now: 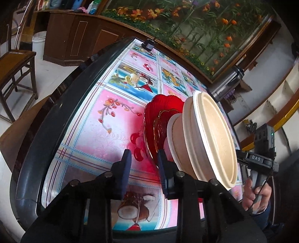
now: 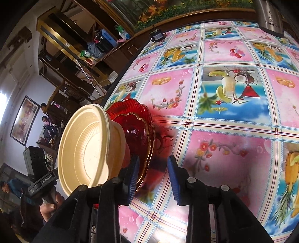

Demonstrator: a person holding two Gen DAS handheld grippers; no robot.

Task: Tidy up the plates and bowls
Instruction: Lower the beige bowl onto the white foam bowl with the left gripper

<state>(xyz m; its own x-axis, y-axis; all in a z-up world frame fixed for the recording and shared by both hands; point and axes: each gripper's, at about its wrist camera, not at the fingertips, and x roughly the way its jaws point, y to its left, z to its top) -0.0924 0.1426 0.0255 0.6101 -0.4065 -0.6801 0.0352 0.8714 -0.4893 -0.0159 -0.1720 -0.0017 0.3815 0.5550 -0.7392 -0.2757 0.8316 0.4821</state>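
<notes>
On the counter (image 2: 233, 121), which is covered by a glossy cloth with pink and blue fruit pictures, a stack of dishes stands near the edge. At the bottom is a large red glass plate (image 1: 160, 104) with a wavy rim, on it lies a smaller red glass dish (image 2: 134, 130) with a gold edge, and on top sit two cream bowls (image 1: 209, 136), one nested inside the other. The left tool (image 1: 143, 158) is beside the stack with its blue fingers apart and nothing between them; its right finger is just beside the rim of the red plate. The right tool (image 2: 153, 166) is on the other side of the stack, also with the fingers apart and nothing held; its left finger is close to the gold edge of the small dish. A steel thermos (image 2: 269, 16) stands at the far side of the counter, and a small black device (image 1: 148, 45) sits at the far edge.
</notes>
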